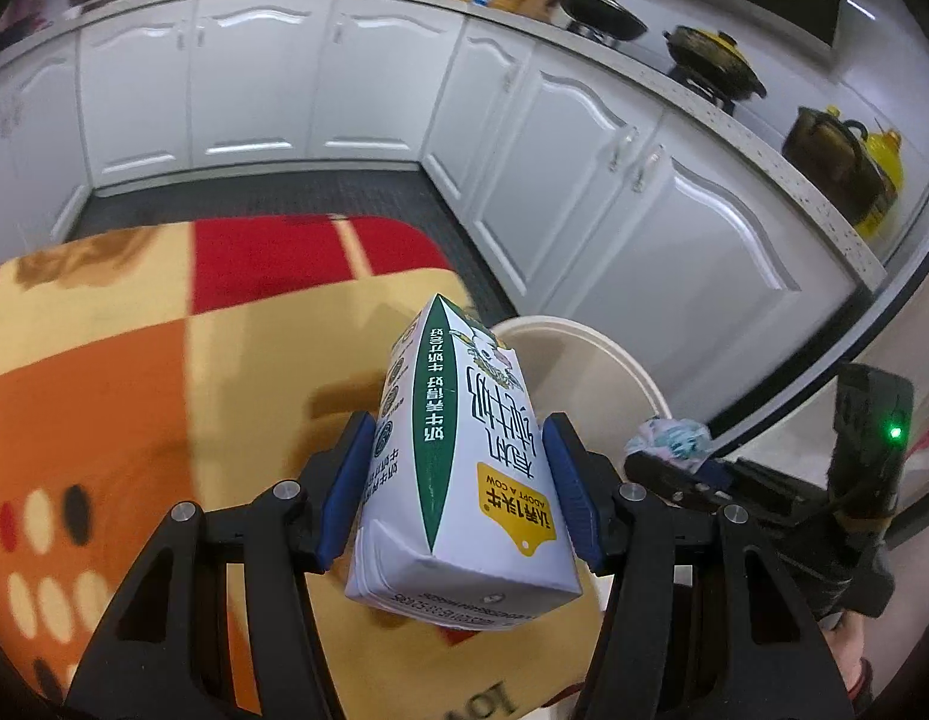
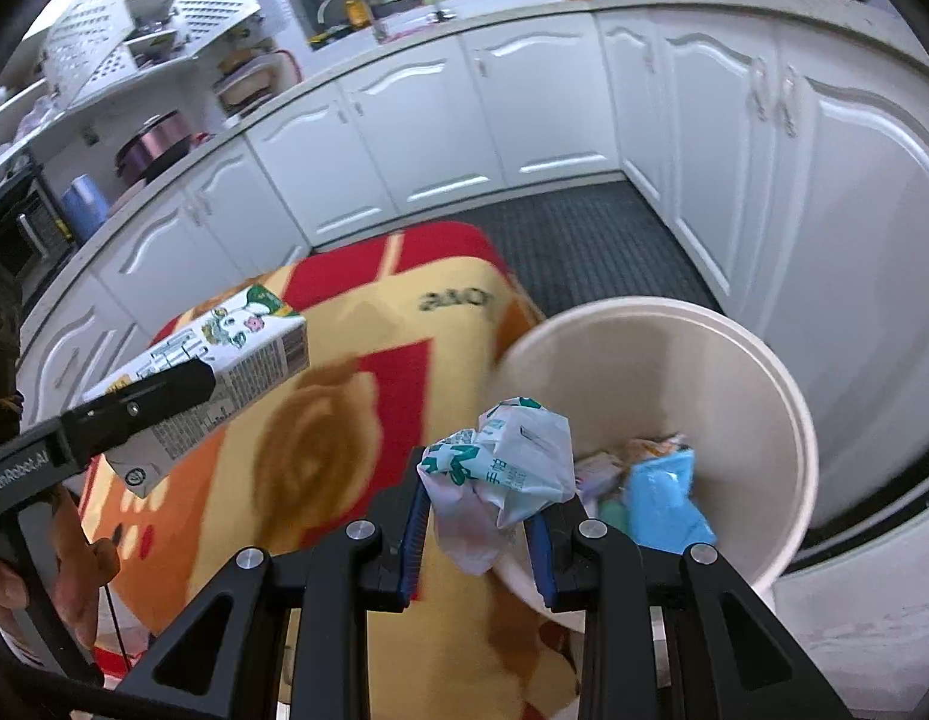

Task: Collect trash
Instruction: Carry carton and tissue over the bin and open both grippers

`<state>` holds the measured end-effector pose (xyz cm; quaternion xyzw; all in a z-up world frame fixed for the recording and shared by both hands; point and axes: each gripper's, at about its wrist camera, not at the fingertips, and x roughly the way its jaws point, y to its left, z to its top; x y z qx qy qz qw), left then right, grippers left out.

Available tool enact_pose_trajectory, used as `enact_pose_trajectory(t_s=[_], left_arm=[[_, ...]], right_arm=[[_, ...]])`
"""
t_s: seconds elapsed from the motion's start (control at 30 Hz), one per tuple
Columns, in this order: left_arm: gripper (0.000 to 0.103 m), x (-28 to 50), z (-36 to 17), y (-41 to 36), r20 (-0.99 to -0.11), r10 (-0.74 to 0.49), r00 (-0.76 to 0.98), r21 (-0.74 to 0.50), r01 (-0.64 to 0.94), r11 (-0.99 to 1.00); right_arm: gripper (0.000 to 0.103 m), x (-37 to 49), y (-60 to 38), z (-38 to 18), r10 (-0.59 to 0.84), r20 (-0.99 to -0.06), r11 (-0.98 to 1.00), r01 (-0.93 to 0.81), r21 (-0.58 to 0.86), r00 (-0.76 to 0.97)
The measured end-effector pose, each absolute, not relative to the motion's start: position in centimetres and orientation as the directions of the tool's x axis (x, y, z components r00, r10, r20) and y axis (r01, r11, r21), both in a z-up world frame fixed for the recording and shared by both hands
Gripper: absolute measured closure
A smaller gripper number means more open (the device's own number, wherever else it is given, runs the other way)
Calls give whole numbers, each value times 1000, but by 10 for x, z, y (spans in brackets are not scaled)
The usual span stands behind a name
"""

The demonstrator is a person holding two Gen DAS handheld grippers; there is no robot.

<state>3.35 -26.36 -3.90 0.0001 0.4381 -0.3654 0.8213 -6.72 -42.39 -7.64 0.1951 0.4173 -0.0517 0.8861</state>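
My left gripper (image 1: 458,480) is shut on a white and green milk carton (image 1: 458,456) and holds it in the air above the patterned table, left of the cream bin (image 1: 590,348). The carton also shows in the right wrist view (image 2: 224,360), clamped in the left gripper (image 2: 158,396). My right gripper (image 2: 479,516) is shut on a crumpled white and green wrapper (image 2: 500,468) at the near rim of the cream bin (image 2: 758,372). The bin holds a blue packet (image 2: 668,492) and other wrappers.
A table with an orange, red and yellow cloth (image 1: 134,390) lies under both grippers. White kitchen cabinets (image 1: 254,78) line the back and right. Pans (image 1: 602,12) sit on the stove. A dark floor mat (image 2: 584,240) lies between table and cabinets.
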Motion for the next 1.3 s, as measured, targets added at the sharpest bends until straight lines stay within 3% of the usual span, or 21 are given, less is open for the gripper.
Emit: enact_pose_trajectory(t_s=[0.5,0.63,0.77,0.93,1.1,1.23,1.3], left_arm=[[47,32,-69,-344,-764,-590,261,-310,654,690],[47,32,-74,-355,-770,-585,255,-305,658,689],[47,34,-78,-361,-773,-582,252,-299,665,685],[47,35,-81,-368,-777,-577,252,-293,667,685],[45,37,-84,-368,-781,-576,242,-302,661,687],[32,37,-82,-366,-771,-593,233,-322,661,678],[31,36,-81,-367,-773,-588,237,-316,660,681]], right_arm=[[75,-72,-477,-116,52,-815,871,373,320,577],[64,-75,-486,-123,45,-823,861,395,319,566],[62,-78,-491,-125,37,-828,854,412,316,559],[36,-83,-497,-127,17,-832,842,441,311,554],[35,-87,-501,-124,13,-828,829,458,323,560],[35,-94,-501,-121,12,-821,816,469,338,570],[35,-98,-501,-121,13,-820,815,469,341,573]])
